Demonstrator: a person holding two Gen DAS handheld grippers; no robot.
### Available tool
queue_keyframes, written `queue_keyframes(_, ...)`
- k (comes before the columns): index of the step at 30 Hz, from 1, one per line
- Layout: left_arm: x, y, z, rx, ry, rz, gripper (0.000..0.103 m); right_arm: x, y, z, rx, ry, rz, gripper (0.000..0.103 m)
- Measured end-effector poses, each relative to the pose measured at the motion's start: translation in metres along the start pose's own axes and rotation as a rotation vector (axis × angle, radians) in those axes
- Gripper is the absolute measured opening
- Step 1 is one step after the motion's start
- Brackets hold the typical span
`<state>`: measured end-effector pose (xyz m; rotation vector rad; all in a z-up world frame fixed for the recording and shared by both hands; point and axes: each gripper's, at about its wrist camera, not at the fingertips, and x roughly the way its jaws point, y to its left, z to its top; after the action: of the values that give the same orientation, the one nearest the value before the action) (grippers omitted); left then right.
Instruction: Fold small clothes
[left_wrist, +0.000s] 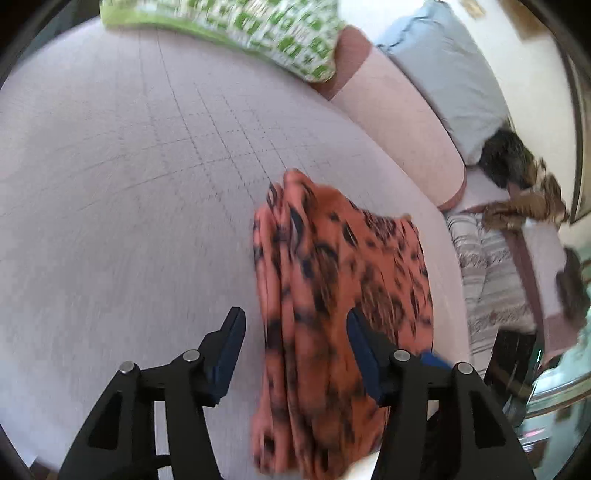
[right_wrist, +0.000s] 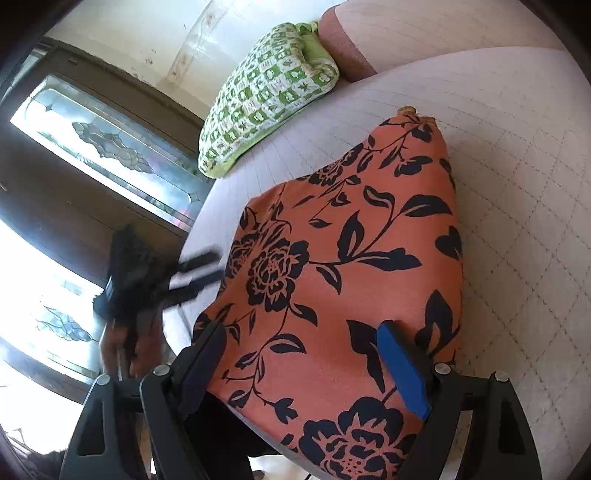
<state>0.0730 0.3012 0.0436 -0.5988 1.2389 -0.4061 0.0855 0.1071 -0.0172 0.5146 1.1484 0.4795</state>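
Observation:
An orange garment with a black floral print (right_wrist: 343, 280) lies folded flat on the pale quilted bed (right_wrist: 517, 184). In the left wrist view it (left_wrist: 332, 295) looks bunched and blurred, near the bed's right edge. My left gripper (left_wrist: 295, 325) is open, its fingers straddling the garment's near part, a little above it. My right gripper (right_wrist: 303, 343) is open over the garment's near edge, holding nothing. The left gripper also shows in the right wrist view (right_wrist: 199, 269), blurred, at the bed's left edge beside the garment.
A green-and-white patterned pillow (right_wrist: 266, 96) lies at the head of the bed, also in the left wrist view (left_wrist: 240, 26). A pale blue pillow (left_wrist: 443, 74) and a pink bolster (left_wrist: 399, 122) lie at the right. A window (right_wrist: 92, 140) is beyond the bed.

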Motion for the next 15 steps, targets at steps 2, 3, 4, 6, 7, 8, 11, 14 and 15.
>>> queue_keyframes(2, -0.018, -0.016, -0.029, 0.048, -0.03, 0.004, 0.058, -0.004, 0.003, -0.002, -0.01, -0.006, -0.004, 0.086)
queue_keyframes(3, -0.024, -0.022, -0.04, 0.063, -0.038, -0.005, 0.058, -0.006, 0.004, -0.003, -0.013, -0.006, -0.003, 0.086)
queue_keyframes(4, -0.026, -0.028, -0.05, 0.088, -0.042, -0.006, 0.058, -0.008, 0.004, -0.004, -0.015, -0.003, -0.001, 0.086)
queue_keyframes(6, -0.02, -0.031, -0.066, 0.122, -0.02, 0.055, 0.051, -0.009, 0.001, -0.004, -0.007, -0.002, 0.008, 0.086)
queue_keyframes(7, -0.015, -0.026, -0.069, 0.112, 0.005, 0.075, 0.027, -0.008, 0.0, -0.004, -0.004, -0.001, 0.011, 0.086)
queue_keyframes(8, -0.007, -0.018, -0.069, 0.075, 0.04, 0.091, 0.015, -0.007, -0.001, -0.004, 0.001, -0.002, 0.017, 0.086)
queue_keyframes(11, 0.0, 0.024, -0.072, -0.179, 0.056, -0.032, 0.011, -0.007, -0.005, -0.004, 0.01, -0.006, 0.036, 0.086)
queue_keyframes(14, 0.012, 0.07, -0.088, -0.467, 0.068, -0.234, 0.015, -0.004, -0.008, -0.004, 0.006, 0.0, 0.048, 0.086)
queue_keyframes(15, 0.012, 0.074, -0.091, -0.496, 0.066, -0.26, 0.015, -0.003, -0.01, -0.003, 0.013, 0.002, 0.054, 0.086)
